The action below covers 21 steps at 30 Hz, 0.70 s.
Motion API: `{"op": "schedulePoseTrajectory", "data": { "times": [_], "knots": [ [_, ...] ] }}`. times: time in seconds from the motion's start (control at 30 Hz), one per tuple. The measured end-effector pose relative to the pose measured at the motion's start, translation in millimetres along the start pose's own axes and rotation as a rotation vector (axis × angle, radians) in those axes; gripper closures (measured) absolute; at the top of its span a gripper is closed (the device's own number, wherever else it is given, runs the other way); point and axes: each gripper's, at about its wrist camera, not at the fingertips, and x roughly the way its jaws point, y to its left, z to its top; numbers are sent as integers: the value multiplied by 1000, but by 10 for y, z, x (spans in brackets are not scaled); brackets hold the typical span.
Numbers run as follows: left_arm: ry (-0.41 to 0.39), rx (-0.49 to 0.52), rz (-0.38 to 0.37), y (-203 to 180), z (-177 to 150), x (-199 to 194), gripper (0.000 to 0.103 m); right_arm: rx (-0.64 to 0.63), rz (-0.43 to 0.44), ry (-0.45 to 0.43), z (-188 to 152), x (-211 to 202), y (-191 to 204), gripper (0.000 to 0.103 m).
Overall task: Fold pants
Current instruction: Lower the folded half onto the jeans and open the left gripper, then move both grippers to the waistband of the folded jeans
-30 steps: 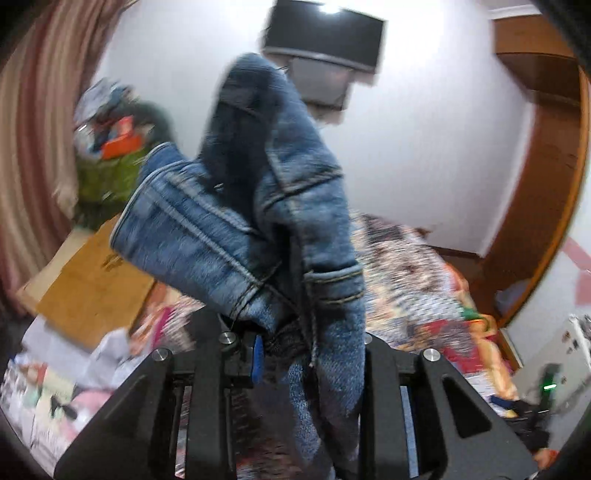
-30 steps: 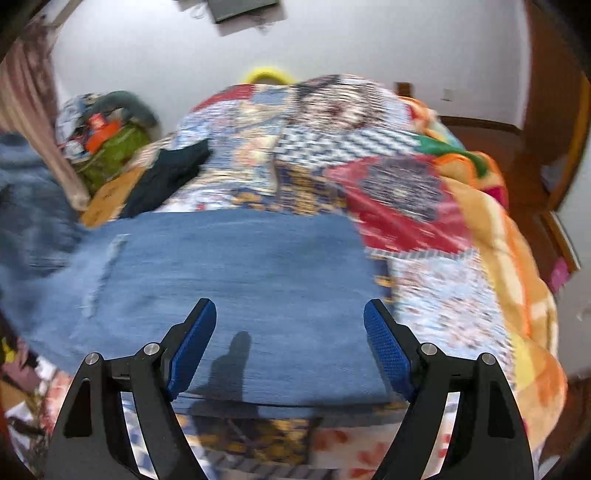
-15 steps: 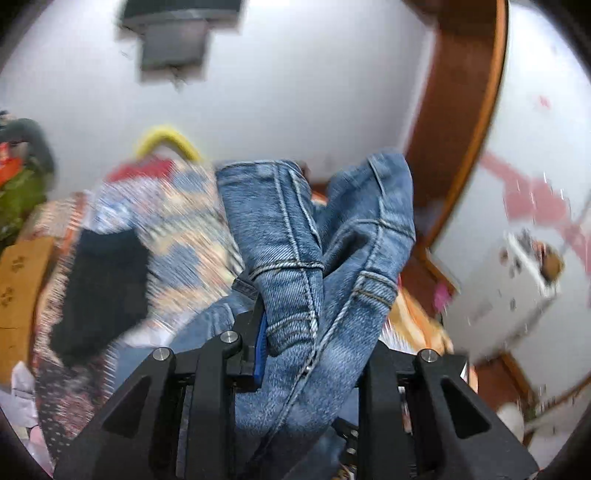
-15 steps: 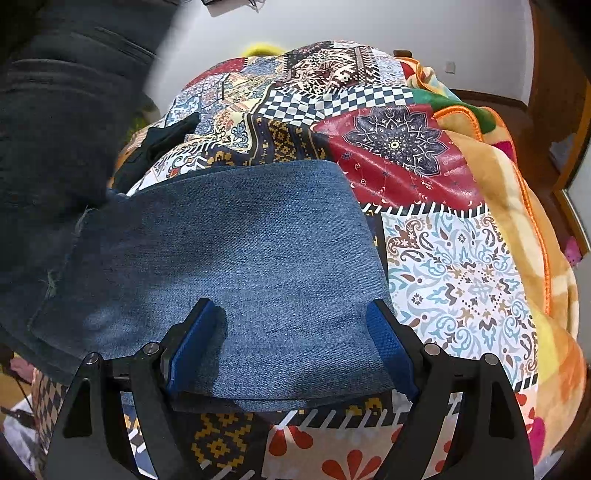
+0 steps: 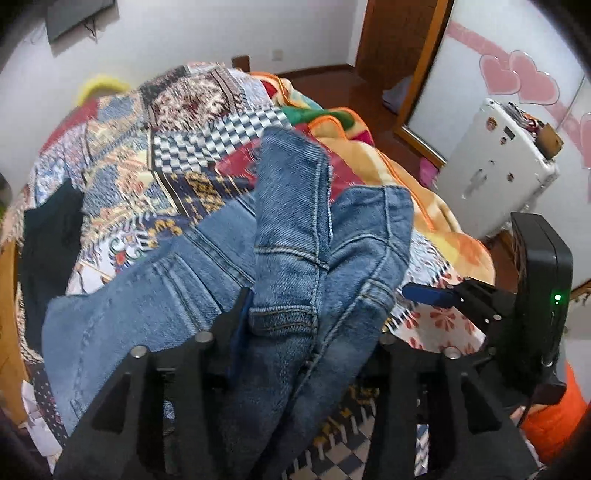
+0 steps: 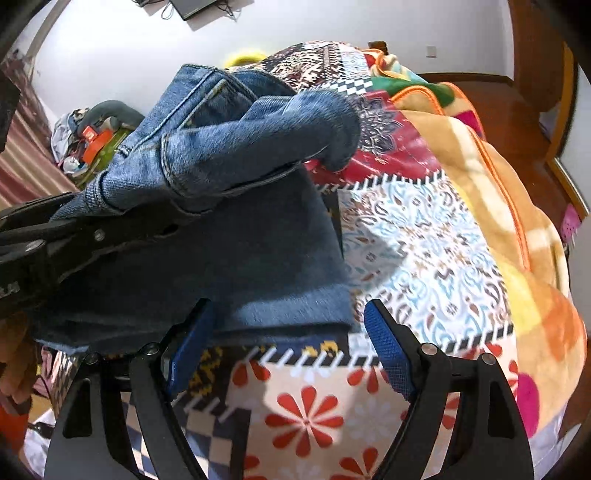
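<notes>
Where jeans (image 5: 291, 236) bunch, left gripper (image 5: 310, 321) pad contact unclear

- My view takes in a white wall (image 5: 184, 33) across the top of the frame, with a dark flat screen (image 5: 77, 14) mounted at upper left.
- A bed under a patchwork quilt (image 6: 424, 236) fills the middle, and an orange-edged blanket (image 6: 491, 184) lies along its right side.
- Red-brown wooden floor (image 5: 332, 85) shows at upper right, beside a wooden door frame (image 5: 421, 62).
- Pink heart decals (image 5: 517, 77) sit on a pale panel at far right, above a white appliance (image 5: 495, 166).
- In my right view, a striped curtain (image 6: 26, 155) hangs at left, next to a heap of clutter (image 6: 92, 136).
</notes>
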Motion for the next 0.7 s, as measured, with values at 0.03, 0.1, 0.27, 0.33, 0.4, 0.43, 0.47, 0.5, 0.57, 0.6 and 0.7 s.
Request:
{"op": "schedulePoseTrajectory", "data": {
  "times": [0.03, 0.1, 0.27, 0.33, 0.4, 0.43, 0.47, 0.5, 0.57, 0.6, 0.7],
  "knots": [
    [14, -6, -5, -8, -17, 1, 56, 3, 0, -1, -22, -15, -5, 23],
    [30, -22, -21, 38, -38, -6, 51, 8, 0, 1, -54, -32, -18, 23],
    [5, -33, -72, 41, -131, -252, 8, 14, -3, 15, -72, -17, -34, 23],
    [-55, -52, -38, 113, -170, -397, 5, 15, -3, 14, -75, -27, -19, 23],
    [-78, -80, -25, 234, -176, -515, 5, 13, -12, 18, -88, -36, -15, 23],
    [-94, -95, -13, 323, -168, -567, 5, 14, -11, 15, -96, -43, -12, 23],
    [-113, -107, 11, 415, -154, -617, 5, 15, -7, 14, -98, -49, -5, 23],
    [-135, -119, 55, 541, -127, -666, 5, 16, -8, 17, -99, -46, 5, 23],
    [-164, -141, 145, 830, -63, -705, 1, 16, -18, 18, -111, -56, 20, 23],
    [-170, -156, 199, 993, -17, -695, 1, 19, -22, 15, -125, -66, 15, 23],
    [-126, -212, 325, 1485, 97, -544, 1, 28, -14, 18, -140, -88, 18, 23]
  ]
}}
